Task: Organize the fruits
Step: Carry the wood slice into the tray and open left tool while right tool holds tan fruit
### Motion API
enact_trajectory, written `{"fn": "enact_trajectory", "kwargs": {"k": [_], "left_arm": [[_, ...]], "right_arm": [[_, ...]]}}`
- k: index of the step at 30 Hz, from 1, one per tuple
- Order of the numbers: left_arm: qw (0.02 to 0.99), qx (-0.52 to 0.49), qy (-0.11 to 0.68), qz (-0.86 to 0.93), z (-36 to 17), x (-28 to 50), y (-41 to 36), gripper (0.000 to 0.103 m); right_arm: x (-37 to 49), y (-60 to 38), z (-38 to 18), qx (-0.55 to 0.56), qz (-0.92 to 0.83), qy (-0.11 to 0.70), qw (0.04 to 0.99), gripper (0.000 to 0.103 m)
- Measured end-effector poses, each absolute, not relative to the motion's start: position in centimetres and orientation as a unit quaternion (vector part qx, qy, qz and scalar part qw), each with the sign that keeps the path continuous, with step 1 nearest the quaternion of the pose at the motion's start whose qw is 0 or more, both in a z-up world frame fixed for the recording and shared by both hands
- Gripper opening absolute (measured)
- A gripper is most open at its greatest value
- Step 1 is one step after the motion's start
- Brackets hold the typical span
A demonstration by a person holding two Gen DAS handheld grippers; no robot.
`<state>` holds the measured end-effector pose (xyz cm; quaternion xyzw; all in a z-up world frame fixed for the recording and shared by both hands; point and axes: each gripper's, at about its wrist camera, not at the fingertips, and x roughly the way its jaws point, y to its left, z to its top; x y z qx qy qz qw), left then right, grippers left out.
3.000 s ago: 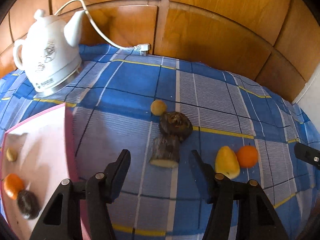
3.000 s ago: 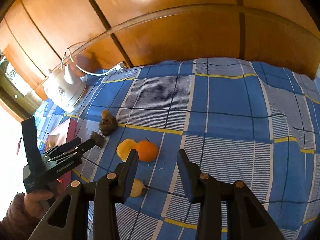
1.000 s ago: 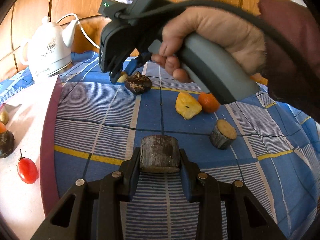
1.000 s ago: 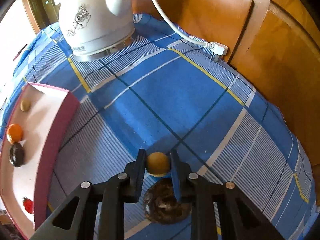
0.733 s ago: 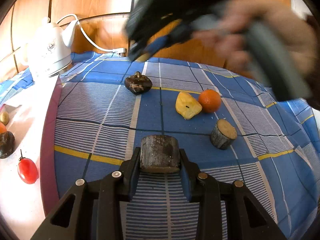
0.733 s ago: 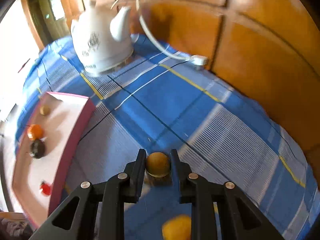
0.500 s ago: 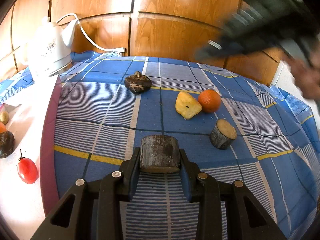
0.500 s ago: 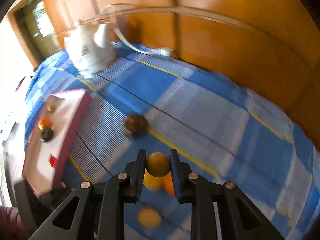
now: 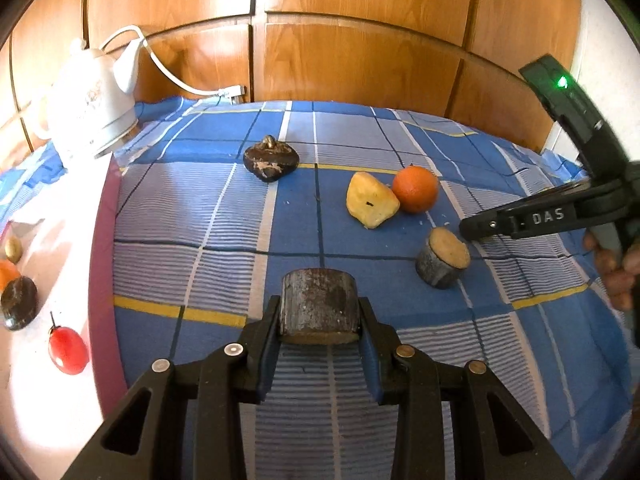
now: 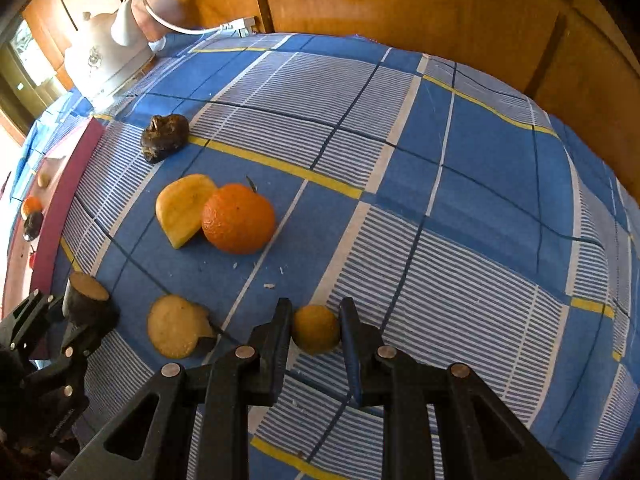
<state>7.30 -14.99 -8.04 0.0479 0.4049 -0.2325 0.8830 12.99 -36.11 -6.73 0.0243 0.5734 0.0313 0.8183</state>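
Observation:
My left gripper (image 9: 319, 320) is shut on a dark cut chunk (image 9: 318, 304) with brown skin, held low over the blue checked cloth (image 9: 224, 208). My right gripper (image 10: 315, 330) is shut on a small round yellow fruit (image 10: 315, 329); it also shows at the right in the left wrist view (image 9: 520, 222). On the cloth lie an orange (image 9: 415, 189), a yellow wedge (image 9: 370, 205), a second cut chunk (image 9: 442, 257) and a dark wrinkled fruit (image 9: 271, 159). The pink-rimmed tray (image 9: 102, 264) at the left holds a red tomato (image 9: 68, 350), a dark fruit (image 9: 18, 307) and other small fruits.
A white electric kettle (image 9: 94, 110) with its cord stands at the back left of the cloth. Wooden panels (image 9: 360, 48) close the back. The person's hand (image 9: 616, 264) is at the right edge.
My right gripper has carried the small yellow fruit from beside the dark wrinkled fruit across to the right, near the second cut chunk. My left gripper has held still with its chunk.

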Motion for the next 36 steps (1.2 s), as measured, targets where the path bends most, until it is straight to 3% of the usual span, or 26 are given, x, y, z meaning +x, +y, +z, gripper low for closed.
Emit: {"fn": "enact_trajectory", "kwargs": {"k": [14, 28, 32, 36], "left_arm": [[0.899, -0.084, 0.387, -0.189, -0.5, 8.7, -5.2, 0.035], [0.895, -0.105, 0.426, -0.074, -3.0, 17.6, 2.8, 0.036], [0.9, -0.103, 0.418, -0.062, -3.0, 17.6, 3.3, 0.052], [0.902, -0.092, 0.42, -0.045, -2.9, 16.5, 3.1, 0.051]], "right_arm": [[12.6, -37.6, -7.1, 0.039, 0.04, 0.577, 0.815, 0.024], [12.9, -36.9, -7.1, 0.023, 0.038, 0.58, 0.813, 0.024], [12.8, -36.9, -7.1, 0.023, 0.038, 0.58, 0.813, 0.024], [12.9, -36.9, -7.1, 0.022, 0.038, 0.58, 0.814, 0.024]]}}
